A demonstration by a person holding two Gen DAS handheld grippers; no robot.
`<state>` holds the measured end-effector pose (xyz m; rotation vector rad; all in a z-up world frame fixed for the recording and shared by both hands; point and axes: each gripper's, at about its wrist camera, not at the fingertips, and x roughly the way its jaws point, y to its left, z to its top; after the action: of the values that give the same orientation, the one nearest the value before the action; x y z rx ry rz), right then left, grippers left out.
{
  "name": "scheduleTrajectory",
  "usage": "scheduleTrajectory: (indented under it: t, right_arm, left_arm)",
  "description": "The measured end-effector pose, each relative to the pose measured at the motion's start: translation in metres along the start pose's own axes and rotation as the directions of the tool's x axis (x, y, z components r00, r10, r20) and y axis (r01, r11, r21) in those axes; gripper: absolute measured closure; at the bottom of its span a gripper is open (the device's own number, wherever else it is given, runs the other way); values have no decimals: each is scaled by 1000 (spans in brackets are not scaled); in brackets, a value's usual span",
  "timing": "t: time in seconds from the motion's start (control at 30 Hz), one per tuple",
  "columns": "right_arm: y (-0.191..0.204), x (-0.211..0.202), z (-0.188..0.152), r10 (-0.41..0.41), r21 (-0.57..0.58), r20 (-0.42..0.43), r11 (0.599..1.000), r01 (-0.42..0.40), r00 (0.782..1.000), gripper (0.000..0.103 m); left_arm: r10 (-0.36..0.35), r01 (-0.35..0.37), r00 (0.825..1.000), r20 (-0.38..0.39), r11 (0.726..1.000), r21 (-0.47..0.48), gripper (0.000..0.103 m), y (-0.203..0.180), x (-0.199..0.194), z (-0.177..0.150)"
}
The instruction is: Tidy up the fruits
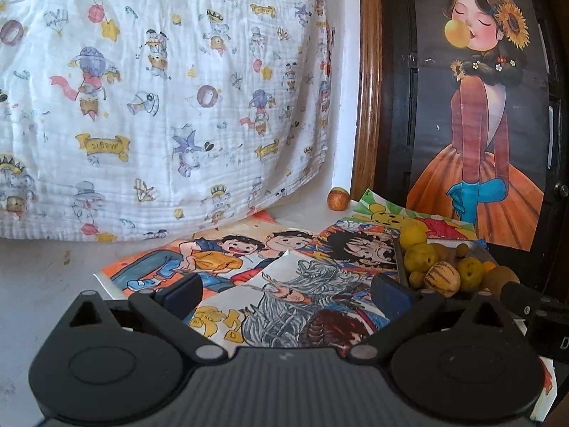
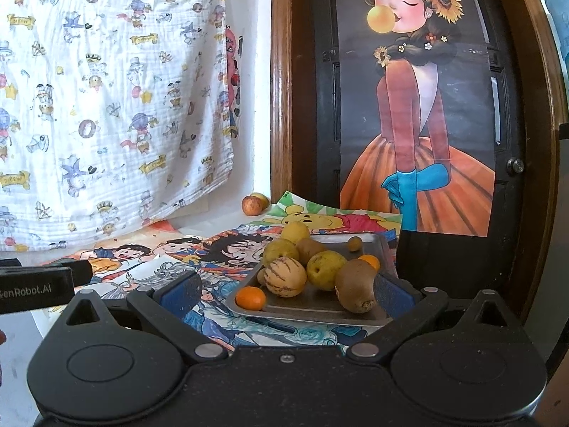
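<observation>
A metal tray (image 2: 320, 307) holds several fruits: a striped melon (image 2: 284, 277), a kiwi (image 2: 355, 290), a yellow-green pear (image 2: 325, 268) and a small orange (image 2: 250, 298). The tray also shows at the right of the left wrist view (image 1: 400, 263). A small red apple (image 2: 251, 205) lies apart on the table by the wall; it also shows in the left wrist view (image 1: 338, 198). My right gripper (image 2: 284, 291) is open and empty, just before the tray. My left gripper (image 1: 288, 288) is open and empty, left of the tray above the drawings.
Colourful cartoon drawings (image 1: 220, 256) cover the table. A printed white cloth (image 1: 160, 99) hangs behind on the left. A wooden door frame (image 2: 281, 106) and a dark door with a poster of a girl (image 2: 416, 106) stand behind the tray.
</observation>
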<state>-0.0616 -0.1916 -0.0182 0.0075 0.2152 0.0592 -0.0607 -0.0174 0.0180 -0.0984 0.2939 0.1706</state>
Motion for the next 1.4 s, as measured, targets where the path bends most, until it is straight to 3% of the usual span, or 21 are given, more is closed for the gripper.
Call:
scheduleTrajectory:
  t: [0.5, 1.4]
  right_arm:
    - [4, -9, -6, 5, -30, 13, 1000, -4, 1000, 1]
    - [4, 3, -20, 17, -35, -76, 999, -20, 997, 1]
  left_arm:
    - [11, -12, 999, -35, 1000, -10, 0, 8, -4, -9]
    - [31, -29, 988, -154, 999, 15, 0, 8, 8, -23]
